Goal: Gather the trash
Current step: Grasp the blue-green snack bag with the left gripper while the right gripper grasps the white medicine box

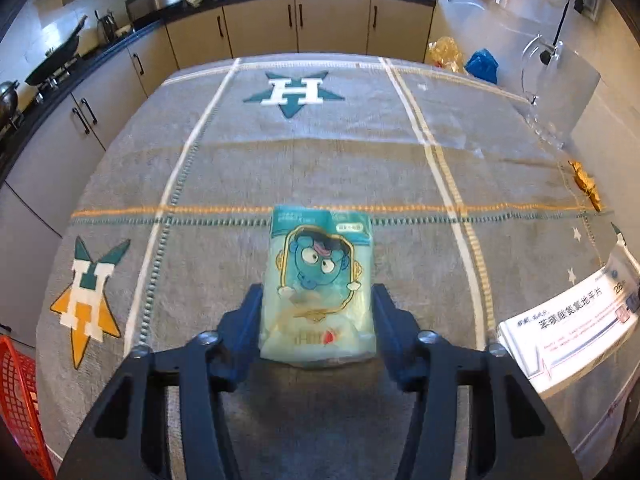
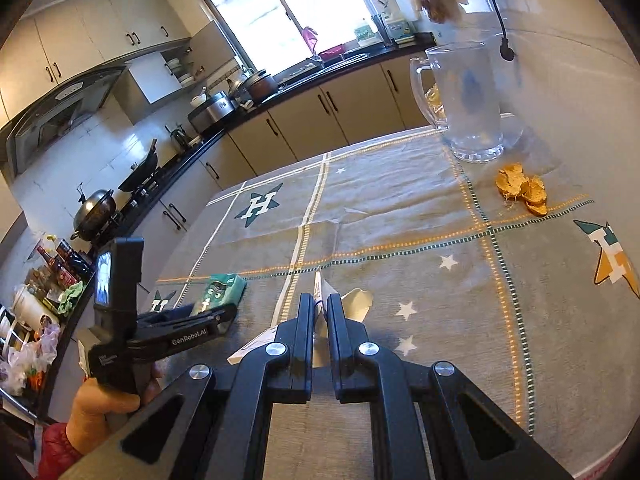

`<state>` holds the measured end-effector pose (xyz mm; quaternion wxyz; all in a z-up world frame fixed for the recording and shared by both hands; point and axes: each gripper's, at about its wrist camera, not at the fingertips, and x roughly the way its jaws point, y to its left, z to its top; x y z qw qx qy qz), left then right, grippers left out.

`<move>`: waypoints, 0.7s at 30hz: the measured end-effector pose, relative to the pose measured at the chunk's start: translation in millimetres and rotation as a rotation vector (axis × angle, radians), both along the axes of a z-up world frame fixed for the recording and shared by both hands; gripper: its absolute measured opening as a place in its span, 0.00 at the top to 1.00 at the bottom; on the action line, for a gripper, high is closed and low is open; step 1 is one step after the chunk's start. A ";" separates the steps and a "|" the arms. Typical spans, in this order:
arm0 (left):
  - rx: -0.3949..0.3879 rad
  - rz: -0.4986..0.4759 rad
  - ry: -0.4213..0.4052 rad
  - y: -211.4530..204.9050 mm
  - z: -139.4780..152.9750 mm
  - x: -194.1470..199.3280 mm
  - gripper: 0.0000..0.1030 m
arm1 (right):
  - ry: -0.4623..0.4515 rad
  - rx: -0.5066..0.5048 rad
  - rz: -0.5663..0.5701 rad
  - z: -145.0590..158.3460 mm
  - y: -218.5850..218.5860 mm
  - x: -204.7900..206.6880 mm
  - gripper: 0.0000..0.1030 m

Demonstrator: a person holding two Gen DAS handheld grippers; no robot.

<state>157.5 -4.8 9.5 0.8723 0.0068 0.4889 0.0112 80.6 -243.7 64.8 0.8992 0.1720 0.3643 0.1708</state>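
Note:
A pale green tissue pack [image 1: 318,284] with a blue cartoon face lies on the grey tablecloth [image 1: 320,152] between the fingers of my left gripper [image 1: 318,300]. The jaws stand wide on either side of it; whether they touch it I cannot tell. The pack also shows in the right wrist view [image 2: 222,288], with the left gripper [image 2: 208,314] around it. My right gripper [image 2: 320,300] is shut on a white medicine box [image 2: 319,290], held edge-on just above the cloth. The same box shows at the right of the left wrist view [image 1: 568,320].
A glass pitcher [image 2: 468,100] stands at the table's far right. Orange peel pieces [image 2: 522,190] lie near it. A cream scrap [image 2: 358,302] lies just right of my right gripper. A red basket [image 1: 20,396] sits off the table's left edge. Kitchen counters run along the back.

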 end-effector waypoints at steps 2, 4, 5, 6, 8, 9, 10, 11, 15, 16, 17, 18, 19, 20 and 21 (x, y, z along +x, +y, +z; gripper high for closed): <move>0.000 -0.010 -0.004 1.4 -0.7 -5.4 0.52 | -0.005 0.000 0.006 0.4 1.0 -0.3 0.92; -0.007 -0.016 -0.012 3.8 0.1 -14.3 0.55 | -0.009 -0.003 0.010 0.0 2.0 -0.5 0.92; -0.010 -0.019 -0.016 4.9 0.8 -19.0 0.57 | -0.013 -0.003 0.014 0.4 2.8 -1.3 0.92; -0.015 -0.023 -0.022 6.2 1.8 -24.5 0.59 | -0.016 -0.004 0.017 1.0 3.5 -1.6 0.92; -0.022 -0.032 -0.032 10.5 4.2 -38.5 0.61 | -0.025 -0.006 0.022 2.3 5.4 -2.2 0.92; -0.033 -0.034 -0.035 13.6 5.6 -46.1 0.61 | -0.028 -0.007 0.026 2.9 6.4 -2.6 0.92; -0.040 -0.036 -0.036 15.7 6.3 -51.1 0.62 | -0.032 -0.008 0.031 3.3 7.8 -3.0 0.92; -0.049 -0.037 -0.038 18.8 7.3 -58.3 0.62 | -0.037 -0.012 0.035 3.9 9.5 -3.8 0.92; -0.052 -0.039 -0.058 30.1 10.4 -88.1 0.62 | -0.057 -0.017 0.056 5.7 17.3 -6.8 0.92; -0.052 -0.039 -0.063 32.8 11.5 -93.6 0.62 | -0.061 -0.015 0.062 6.0 18.7 -7.0 0.92; -0.057 -0.039 -0.069 36.0 12.6 -101.3 0.62 | -0.064 -0.013 0.069 6.7 20.8 -7.8 0.92; -0.062 -0.038 -0.072 38.1 13.6 -107.2 0.62 | -0.064 -0.014 0.077 6.5 24.2 -8.9 0.92; -0.069 -0.035 -0.077 41.3 14.8 -114.3 0.62 | -0.063 -0.014 0.079 6.4 25.7 -10.1 0.92; -0.074 -0.033 -0.083 44.5 16.5 -121.5 0.62 | -0.061 -0.007 0.084 6.6 28.0 -12.1 0.92; -0.076 -0.032 -0.089 47.4 18.8 -128.1 0.62 | -0.055 0.008 0.091 7.0 30.1 -14.9 0.92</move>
